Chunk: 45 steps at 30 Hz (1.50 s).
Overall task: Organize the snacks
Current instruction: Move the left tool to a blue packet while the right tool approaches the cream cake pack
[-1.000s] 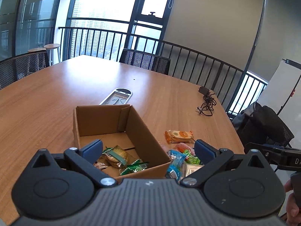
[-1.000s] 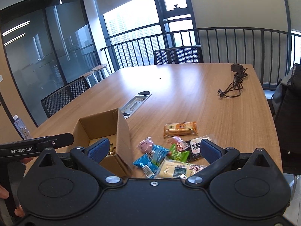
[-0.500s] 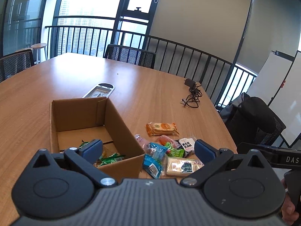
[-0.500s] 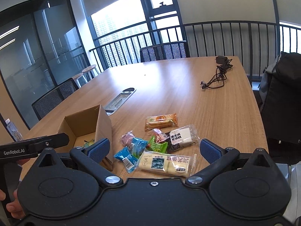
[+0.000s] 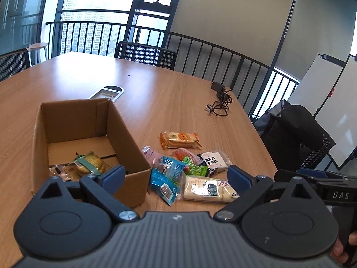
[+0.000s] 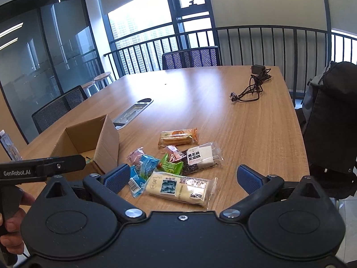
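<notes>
Both the left gripper (image 5: pixel 173 176) and the right gripper (image 6: pixel 183 176) hang spread wide and empty above the loose pile of wrapped snacks (image 6: pixel 176 163) on the brown wooden table (image 6: pixel 245 129), so the step in hand looks like choosing the next packet. The long cream-coloured bread packet (image 6: pixel 180 188) lies nearest between the right fingers, and taking it calls for lowering and closing across its narrow width. The open brown cardboard box (image 5: pixel 125 134) just left of the pile already holds a few packets (image 5: pixel 84 165), with much bare floor.

box (image 6: pixel 89 143) interior mostly hidden, bottle (image 6: pixel 9 146) edge-cropped
</notes>
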Tool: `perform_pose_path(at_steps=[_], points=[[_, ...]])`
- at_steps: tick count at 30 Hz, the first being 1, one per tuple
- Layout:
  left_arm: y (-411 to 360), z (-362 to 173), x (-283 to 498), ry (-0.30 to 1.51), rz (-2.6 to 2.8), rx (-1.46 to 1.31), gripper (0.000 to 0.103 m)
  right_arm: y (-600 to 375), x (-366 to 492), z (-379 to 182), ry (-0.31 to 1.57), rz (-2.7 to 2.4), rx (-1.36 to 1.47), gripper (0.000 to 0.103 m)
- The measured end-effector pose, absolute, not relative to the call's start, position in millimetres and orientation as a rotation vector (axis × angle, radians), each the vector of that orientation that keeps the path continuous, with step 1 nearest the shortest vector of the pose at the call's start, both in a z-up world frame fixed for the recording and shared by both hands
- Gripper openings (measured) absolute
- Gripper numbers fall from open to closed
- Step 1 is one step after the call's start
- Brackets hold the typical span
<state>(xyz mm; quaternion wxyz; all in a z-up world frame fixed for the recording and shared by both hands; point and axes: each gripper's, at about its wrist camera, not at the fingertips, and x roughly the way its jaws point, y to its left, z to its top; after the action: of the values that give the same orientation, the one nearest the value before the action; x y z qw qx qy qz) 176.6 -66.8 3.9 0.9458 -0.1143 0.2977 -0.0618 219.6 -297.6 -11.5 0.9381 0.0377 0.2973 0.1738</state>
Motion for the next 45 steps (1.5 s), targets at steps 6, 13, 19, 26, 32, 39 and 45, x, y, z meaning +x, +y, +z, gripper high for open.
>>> perform_pose_path(at_steps=[6, 13, 19, 26, 32, 39, 45], points=[[-79.7, -3.5, 195.2, 0.642, -0.149, -0.275, 0.073, -304.7, 224.2, -18.6, 0.613, 0.359, 0.088, 0.101], [-98.8, -17.5, 220.1, 0.691, -0.154, -0.276, 0.063, -309.9, 230.2, -26.1, 0.624, 0.365, 0.099, 0.102], [-105.0, -29.7, 233.8, 0.732, -0.129, -0.293, 0.062, -308.6, 237.4, -32.3, 0.634, 0.375, 0.080, 0.101], [-100.7, -39.8, 245.5, 0.754, -0.080, -0.306, 0.062, -305.1, 245.3, -38.3, 0.639, 0.402, 0.041, 0.097], [-101.5, -46.8, 250.4, 0.785, -0.007, -0.293, 0.062, -298.9, 250.4, -42.8, 0.638, 0.429, -0.013, 0.097], [-87.4, -49.0, 242.5, 0.793, 0.090, -0.322, 0.062, -291.0, 257.5, -47.5, 0.641, 0.468, -0.072, 0.097], [-75.7, -53.3, 235.4, 0.818, 0.167, -0.327, 0.062, -287.9, 261.1, -53.2, 0.652, 0.481, -0.082, 0.097]])
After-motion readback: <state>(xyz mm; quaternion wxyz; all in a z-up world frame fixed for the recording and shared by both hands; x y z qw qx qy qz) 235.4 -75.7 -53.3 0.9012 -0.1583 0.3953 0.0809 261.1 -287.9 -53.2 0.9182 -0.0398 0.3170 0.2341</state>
